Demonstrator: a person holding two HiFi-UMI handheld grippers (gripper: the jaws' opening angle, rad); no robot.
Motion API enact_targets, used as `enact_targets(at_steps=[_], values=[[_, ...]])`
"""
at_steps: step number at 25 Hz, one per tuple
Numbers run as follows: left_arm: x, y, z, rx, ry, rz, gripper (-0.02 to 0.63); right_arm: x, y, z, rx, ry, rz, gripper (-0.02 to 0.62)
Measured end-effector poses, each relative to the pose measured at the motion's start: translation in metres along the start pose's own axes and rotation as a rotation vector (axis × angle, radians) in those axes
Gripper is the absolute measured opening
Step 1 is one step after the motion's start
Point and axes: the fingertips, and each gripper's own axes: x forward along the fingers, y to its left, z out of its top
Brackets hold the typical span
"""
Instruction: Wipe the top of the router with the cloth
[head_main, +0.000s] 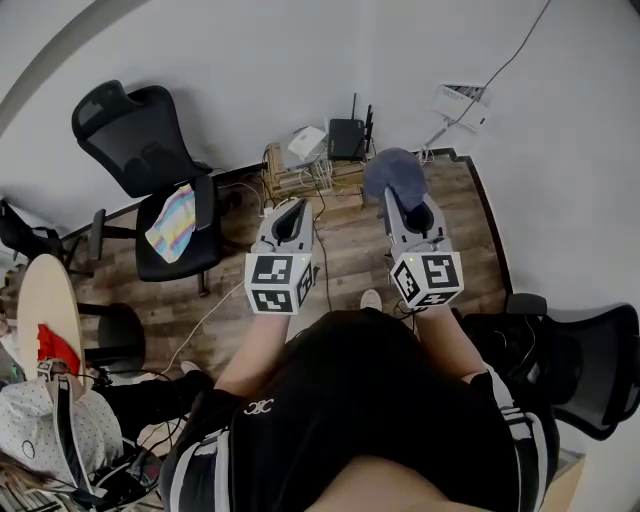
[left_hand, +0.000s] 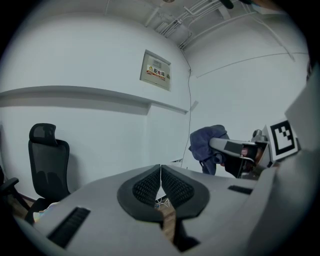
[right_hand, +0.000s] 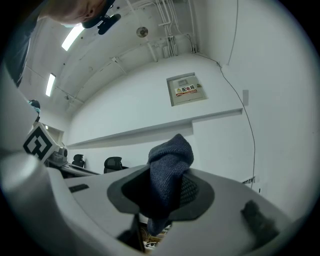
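Your left gripper (left_hand: 160, 172) is shut, pads together with nothing between them, empty beside the right one. Your right gripper (right_hand: 167, 186) is clamped on the cloth (right_hand: 169, 157), a blue wad bunched above the jaws with only a short tail below. That's the first worry: most of the fabric sits on top, so if you come down flat, the hard jaw tips may meet the router before the cloth does. Both grippers are raised, well apart from the target. Out past them, on the low rack (head_main: 300, 182) by the wall, sits the router (head_main: 346, 137), black, with its antennas (head_main: 353, 105) sticking up. Those are the second risk: a wide sweep could catch them and knock the router back or off the rack. Cables (head_main: 322, 172) tangle just beside it, and a dragging cloth tail could snag one and shift the whole box. A light router may also slide under pressure, so your free left gripper could steady it.
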Motion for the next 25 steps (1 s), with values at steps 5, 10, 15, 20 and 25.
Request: enact_targets(at_steps=[5,10,15,20,25], values=[[0.046,-0.009,0.004,-0.003,0.016,0.019,0.015,0.029,-0.04,-0.006,0.014,0.014,0.027,0.11],[0.095,-0.02,0.007,-0.008,0.024,0.051,0.015,0.057,-0.082,-0.014,0.018,0.024,0.071,0.112],[0.137,-0.033,0.007,-0.006,0.043,0.075,0.015,0.078,-0.123,-0.025,0.03,0.037,0.102,0.11],[0.165,-0.052,0.004,-0.017,0.071,0.084,0.015,0.09,-0.157,-0.035,0.052,0.052,0.128,0.11],[0.181,-0.054,-0.005,-0.016,0.103,0.099,0.015,0.101,-0.174,-0.045,0.08,0.066,0.134,0.11]])
